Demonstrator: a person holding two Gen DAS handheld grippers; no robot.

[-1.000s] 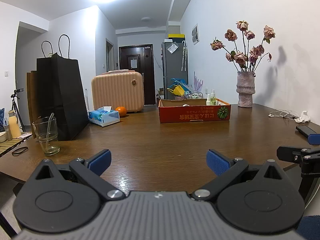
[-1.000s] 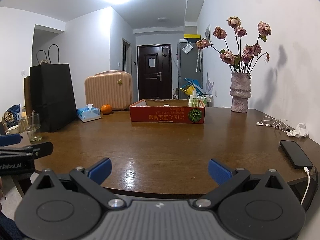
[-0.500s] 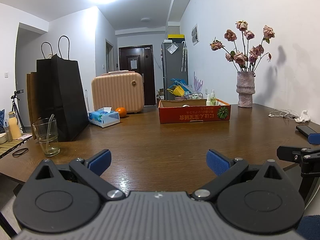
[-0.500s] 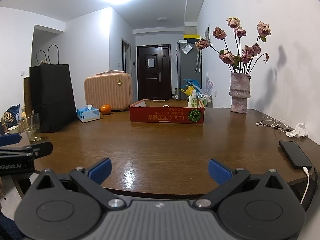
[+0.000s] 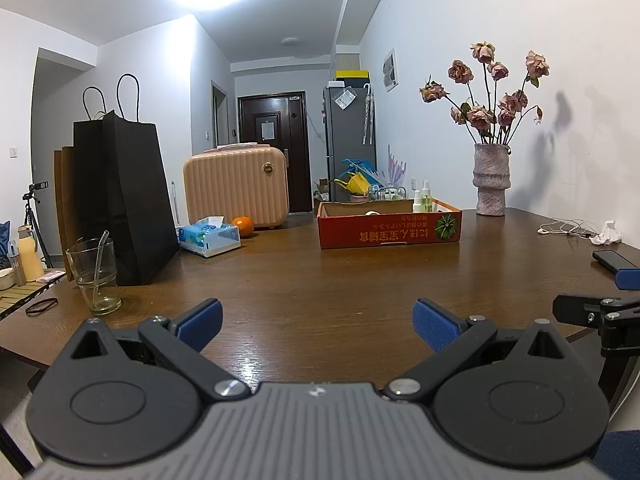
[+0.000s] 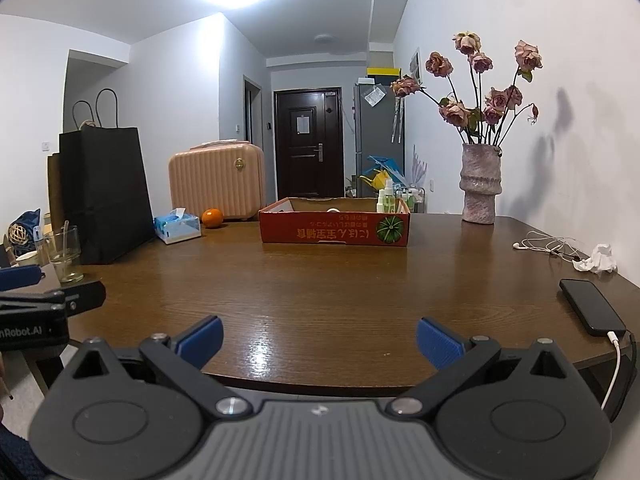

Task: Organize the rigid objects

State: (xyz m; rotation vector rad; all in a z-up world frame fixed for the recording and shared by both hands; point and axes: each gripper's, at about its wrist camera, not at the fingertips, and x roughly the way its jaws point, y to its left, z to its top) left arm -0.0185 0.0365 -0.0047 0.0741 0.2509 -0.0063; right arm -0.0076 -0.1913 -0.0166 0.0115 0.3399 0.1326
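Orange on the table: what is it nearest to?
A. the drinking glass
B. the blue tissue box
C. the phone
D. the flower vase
B: the orange sits just right of the blue tissue box, in front of the pink suitcase.

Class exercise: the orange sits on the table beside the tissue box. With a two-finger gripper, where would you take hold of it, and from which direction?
Probably grip the orange across its widest middle, coming down from above. It is round, so the fingers would likely slip off anywhere narrower. The tissue box stands close on one side and the pink suitcase right behind, crowding a sideways approach; the top is clear.
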